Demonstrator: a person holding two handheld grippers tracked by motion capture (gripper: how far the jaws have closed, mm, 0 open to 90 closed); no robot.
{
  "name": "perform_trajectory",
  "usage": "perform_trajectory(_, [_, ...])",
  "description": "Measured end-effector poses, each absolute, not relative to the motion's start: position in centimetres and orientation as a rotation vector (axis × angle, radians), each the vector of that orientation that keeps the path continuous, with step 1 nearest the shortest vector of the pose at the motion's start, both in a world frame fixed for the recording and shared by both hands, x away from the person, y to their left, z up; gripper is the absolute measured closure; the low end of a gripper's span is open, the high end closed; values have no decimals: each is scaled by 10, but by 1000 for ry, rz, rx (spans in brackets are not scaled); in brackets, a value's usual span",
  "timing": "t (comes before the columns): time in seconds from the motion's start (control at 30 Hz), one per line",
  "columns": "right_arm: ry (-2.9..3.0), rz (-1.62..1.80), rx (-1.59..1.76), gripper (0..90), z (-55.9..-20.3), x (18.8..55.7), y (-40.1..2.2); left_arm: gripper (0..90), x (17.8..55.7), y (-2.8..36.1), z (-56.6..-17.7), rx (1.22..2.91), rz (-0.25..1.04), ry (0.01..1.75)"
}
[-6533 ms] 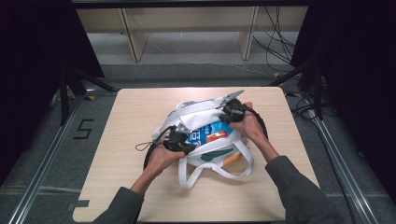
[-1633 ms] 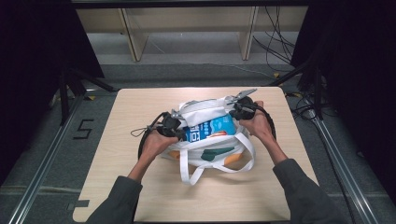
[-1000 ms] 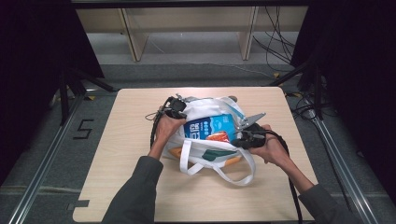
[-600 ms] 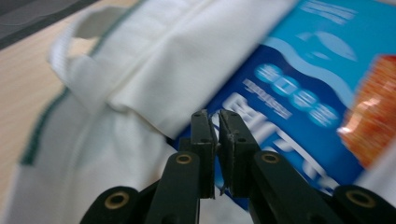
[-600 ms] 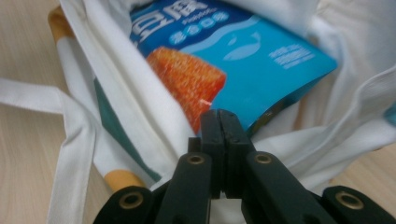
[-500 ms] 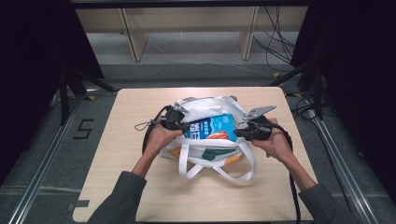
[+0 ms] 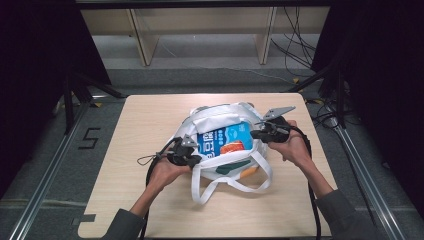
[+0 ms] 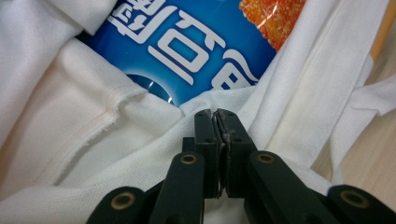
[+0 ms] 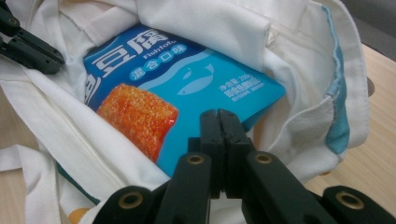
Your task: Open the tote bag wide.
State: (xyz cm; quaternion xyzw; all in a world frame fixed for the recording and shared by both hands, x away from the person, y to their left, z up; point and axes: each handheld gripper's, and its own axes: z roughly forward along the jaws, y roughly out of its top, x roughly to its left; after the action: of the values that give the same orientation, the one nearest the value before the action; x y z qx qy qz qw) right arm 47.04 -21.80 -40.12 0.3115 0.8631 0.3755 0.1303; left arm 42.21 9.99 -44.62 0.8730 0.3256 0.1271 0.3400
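I have a white cloth tote bag (image 7: pixel 220 117) lying near the middle of the wooden bench (image 7: pixel 150 115), its mouth spread open and its two handles (image 7: pixel 235 181) trailing toward me on the bench top. Inside the bag sits a blue snack packet (image 7: pixel 222 142) with white lettering and a picture of orange pieces; in the right gripper view a small fish drawing shows on its lighter blue part.

My left tool (image 7: pixel 192 159) is at the bag's near-left edge. In the left gripper view (image 8: pixel 218 122) its jaws are pressed together with a fold of the white fabric pinched between them, just below the packet (image 8: pixel 187 51).

My right tool (image 7: pixel 256 134) is at the bag's right side, my hand (image 7: pixel 292 147) behind it. In the right gripper view (image 9: pixel 219 122) its jaws are closed tight against each other right at the bag's rim, in front of the packet's (image 9: pixel 187 93) lower edge; I cannot tell whether any cloth is caught between them. The left tool (image 9: pixel 28 44) shows at the far side of the opening there.
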Motion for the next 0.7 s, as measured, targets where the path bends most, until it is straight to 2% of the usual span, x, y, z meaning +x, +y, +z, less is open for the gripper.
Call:
perform_trajectory(0.3, [2461,1138,888,885,-390,472,-219,802,424,107,-429,2130,348,898])
perform_trajectory(0.37, [2466,1134,893,878,-388,471,-219,787,429,111,-425,2119,365,832])
perform_trajectory(0.53, [2444,1146,911,849,-389,471,-219,736,420,114,-417,2066,318,950])
perform_trajectory(0.7, [2448,1150,902,818,-388,471,-222,695,421,123,-414,2026,317,928])
